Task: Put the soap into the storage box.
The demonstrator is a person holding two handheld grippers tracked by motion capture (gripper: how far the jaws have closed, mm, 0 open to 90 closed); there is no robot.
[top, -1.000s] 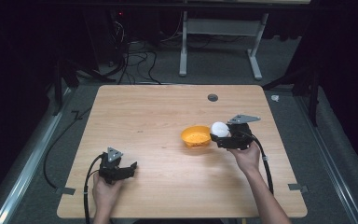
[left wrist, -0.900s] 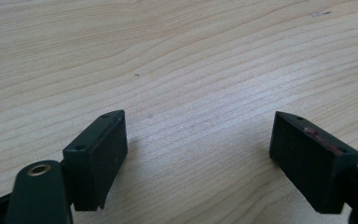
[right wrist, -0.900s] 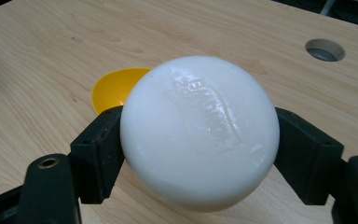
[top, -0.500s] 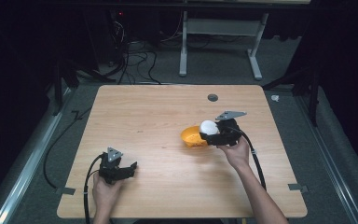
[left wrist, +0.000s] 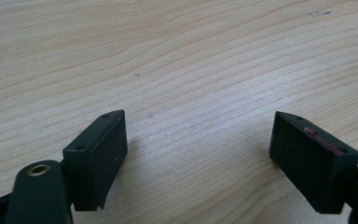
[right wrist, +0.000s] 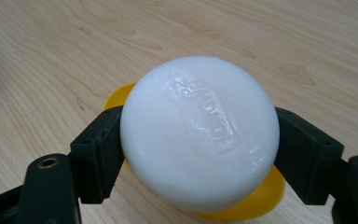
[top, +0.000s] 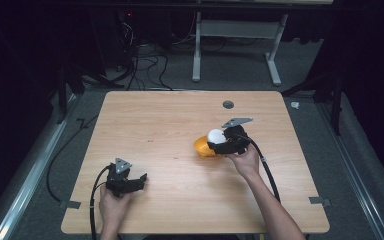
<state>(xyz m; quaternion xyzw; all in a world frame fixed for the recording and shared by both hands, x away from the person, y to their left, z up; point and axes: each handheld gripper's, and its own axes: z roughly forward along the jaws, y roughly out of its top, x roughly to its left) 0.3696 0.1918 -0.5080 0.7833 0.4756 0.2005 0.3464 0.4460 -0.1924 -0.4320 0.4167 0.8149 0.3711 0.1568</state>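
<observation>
right gripper [right wrist: 198, 154]: clamped on white soap [right wrist: 199, 133] | soap directly above yellow dish [right wrist: 242, 200] | left gripper [left wrist: 198, 158]: released

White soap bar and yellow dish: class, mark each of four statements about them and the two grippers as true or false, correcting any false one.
1. The right gripper clamps the white soap bar. True.
2. The soap bar hangs above the yellow dish. True.
3. The left gripper holds the dish. False: its jaws stand open over the bare wooden table.
4. The soap bar is square. False: it is round, with embossed lettering on its face.
</observation>
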